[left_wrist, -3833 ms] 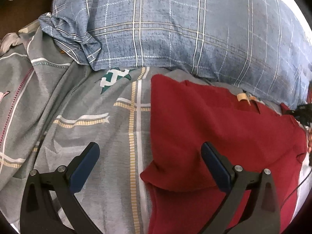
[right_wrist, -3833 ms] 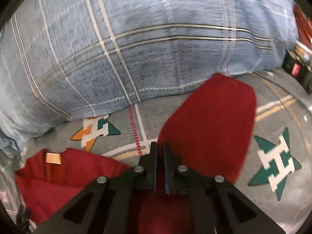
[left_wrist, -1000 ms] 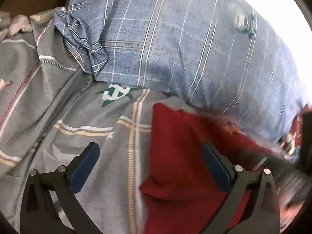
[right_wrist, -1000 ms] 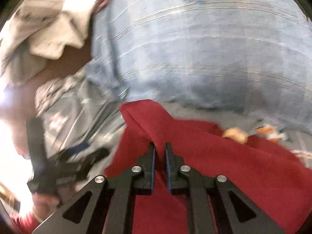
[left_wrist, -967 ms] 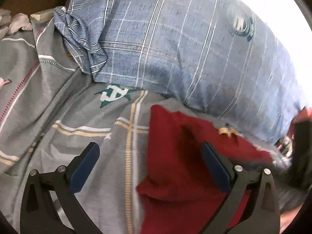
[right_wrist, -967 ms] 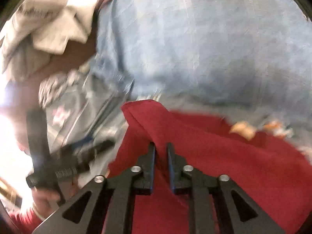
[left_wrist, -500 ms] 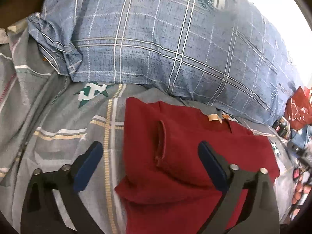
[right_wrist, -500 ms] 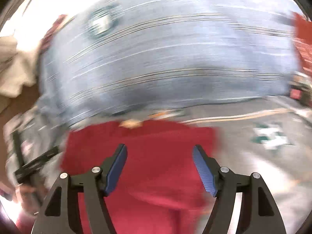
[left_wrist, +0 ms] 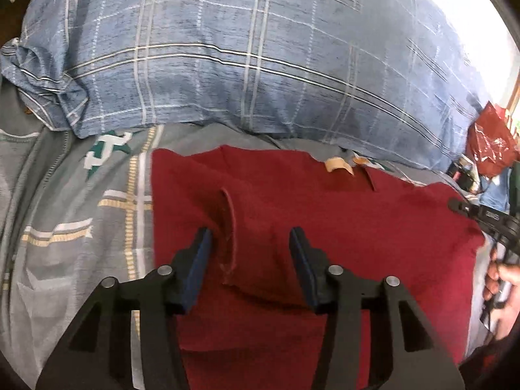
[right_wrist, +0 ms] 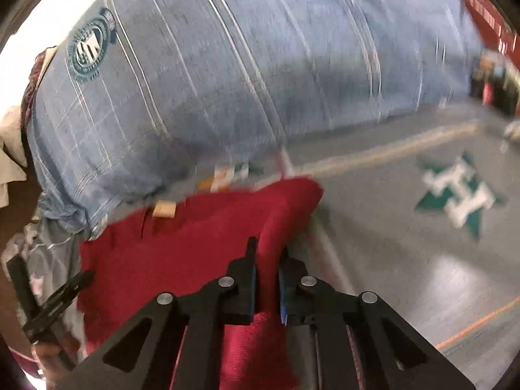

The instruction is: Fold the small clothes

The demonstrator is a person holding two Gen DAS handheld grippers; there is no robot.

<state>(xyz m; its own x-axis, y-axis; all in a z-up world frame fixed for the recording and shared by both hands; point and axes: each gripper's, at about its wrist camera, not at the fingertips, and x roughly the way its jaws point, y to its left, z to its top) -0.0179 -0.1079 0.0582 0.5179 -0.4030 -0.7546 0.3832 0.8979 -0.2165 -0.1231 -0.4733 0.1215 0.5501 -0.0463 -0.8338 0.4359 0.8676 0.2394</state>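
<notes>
My left gripper (left_wrist: 251, 247) is half open and closing, jaws straddling a raised sleeve fold on the red shirt (left_wrist: 341, 214), pads not yet pressing the cloth. My right gripper (right_wrist: 267, 266) is clamped on a pinched ridge of the shirt's right edge (right_wrist: 286, 208). Shirt lies spread on the grey bedsheet (left_wrist: 81, 201), collar end just below the blue plaid pillow (left_wrist: 243, 58), tan label (left_wrist: 336, 164) showing.

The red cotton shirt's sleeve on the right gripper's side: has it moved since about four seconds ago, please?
Yes. The sleeve lay spread toward the blue checked pillow; now the right gripper has it pinched, bunched against the shirt.
</notes>
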